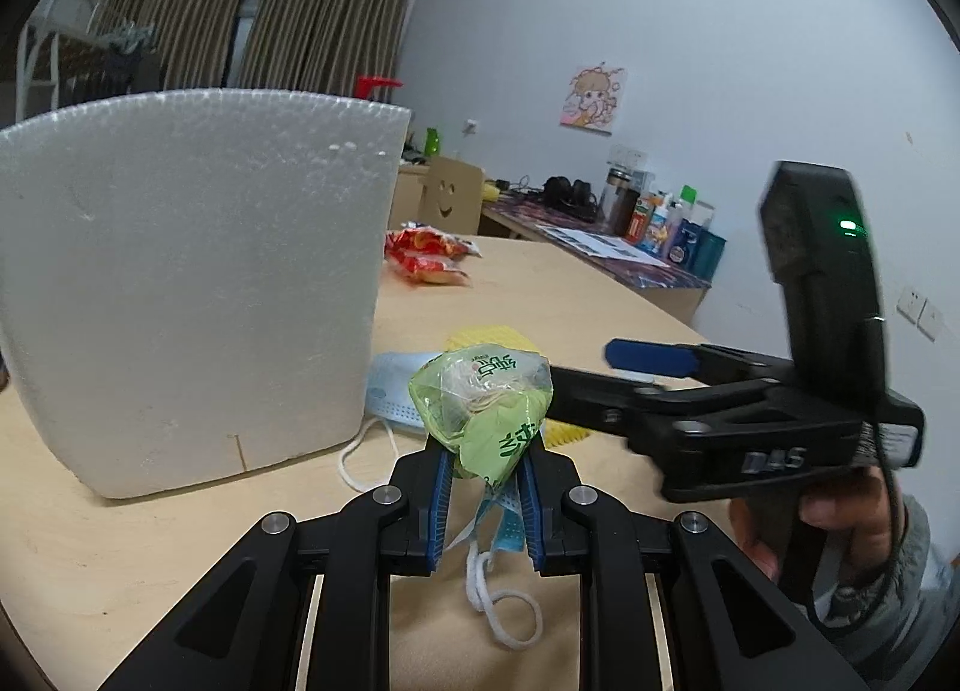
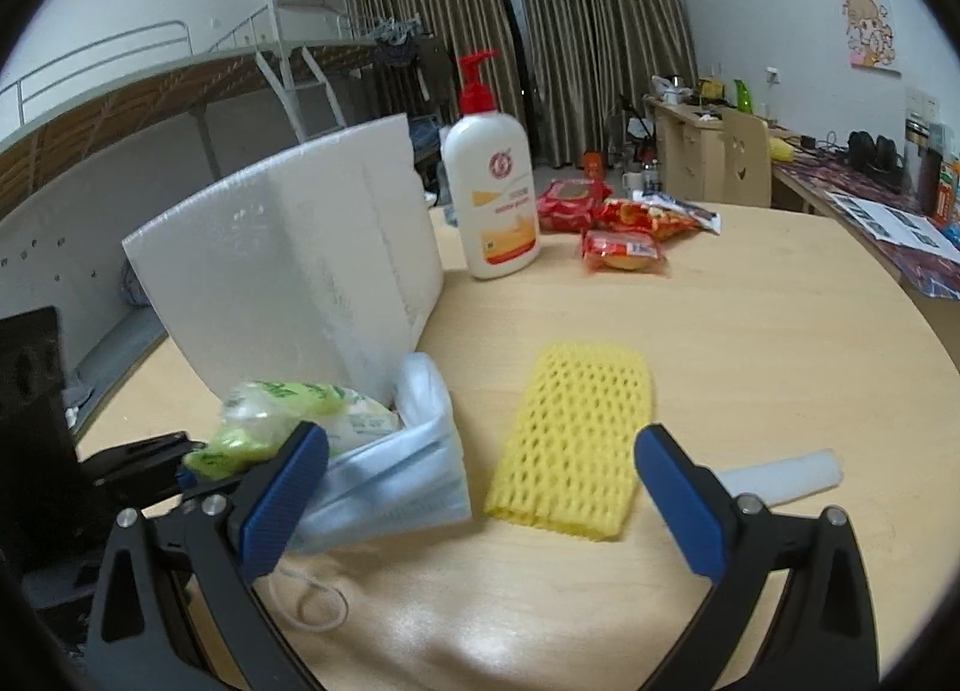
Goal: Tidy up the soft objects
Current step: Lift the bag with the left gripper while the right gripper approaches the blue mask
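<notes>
green packet [image 1: 480, 403] pinched in the left tongs [image 1: 483, 487], lifted beside the foam box [image 1: 192, 283]; right tongs [image 2: 480, 505] spread over the yellow mesh sleeve [image 2: 570, 433]. next, probably into the box.

light: dim, even indoor | shadows: soft; faint tabletop [image 2: 750, 331] glare | lens: fisheye bending, dark corners; slight blur

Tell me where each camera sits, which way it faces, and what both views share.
Left wrist: on the left gripper, looking along its fingers, shut on a green packet, toward the foam box; the right gripper and a hand show.
Right wrist: on the right gripper, open, facing the yellow foam net and lotion bottle.
Shared: box, packet, blue mask, net, table.
</notes>
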Demonstrator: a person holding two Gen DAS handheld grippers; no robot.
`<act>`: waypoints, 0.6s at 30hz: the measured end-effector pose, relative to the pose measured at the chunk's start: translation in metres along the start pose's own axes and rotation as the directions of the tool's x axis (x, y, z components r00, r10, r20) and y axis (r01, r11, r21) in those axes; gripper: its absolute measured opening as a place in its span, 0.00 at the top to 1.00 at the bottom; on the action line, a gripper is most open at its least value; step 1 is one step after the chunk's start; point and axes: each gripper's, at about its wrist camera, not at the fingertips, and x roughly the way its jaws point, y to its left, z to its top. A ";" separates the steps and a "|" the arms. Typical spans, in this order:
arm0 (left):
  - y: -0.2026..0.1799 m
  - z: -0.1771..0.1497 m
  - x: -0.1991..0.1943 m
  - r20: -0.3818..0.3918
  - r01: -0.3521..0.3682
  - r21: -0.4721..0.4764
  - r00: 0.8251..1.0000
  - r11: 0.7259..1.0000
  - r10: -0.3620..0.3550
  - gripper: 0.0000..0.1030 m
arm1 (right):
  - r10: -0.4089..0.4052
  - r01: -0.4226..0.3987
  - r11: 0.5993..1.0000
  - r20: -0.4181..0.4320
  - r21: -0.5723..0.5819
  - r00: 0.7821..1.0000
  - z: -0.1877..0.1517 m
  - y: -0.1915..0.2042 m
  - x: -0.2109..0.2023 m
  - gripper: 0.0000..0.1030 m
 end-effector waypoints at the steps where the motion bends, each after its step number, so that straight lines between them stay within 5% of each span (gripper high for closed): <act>1: 0.001 0.000 -0.001 -0.002 -0.004 0.007 1.000 1.000 0.004 0.79 | 0.004 -0.004 1.000 -0.009 -0.001 1.000 0.000 0.001 0.003 0.01; 5: 0.001 0.000 0.002 -0.027 -0.007 0.019 1.000 1.000 0.008 0.79 | 0.039 -0.038 0.999 -0.042 0.022 0.998 -0.002 0.001 0.012 0.15; 9: 0.001 0.000 0.002 -0.030 -0.006 0.039 1.000 0.999 0.007 0.79 | 0.065 -0.063 0.998 -0.086 0.025 0.994 -0.003 0.007 0.022 0.48; 18: 0.002 0.000 0.008 -0.045 -0.007 0.042 0.999 0.999 0.009 0.79 | 0.082 -0.078 0.996 -0.131 0.032 0.988 -0.008 0.014 0.029 0.48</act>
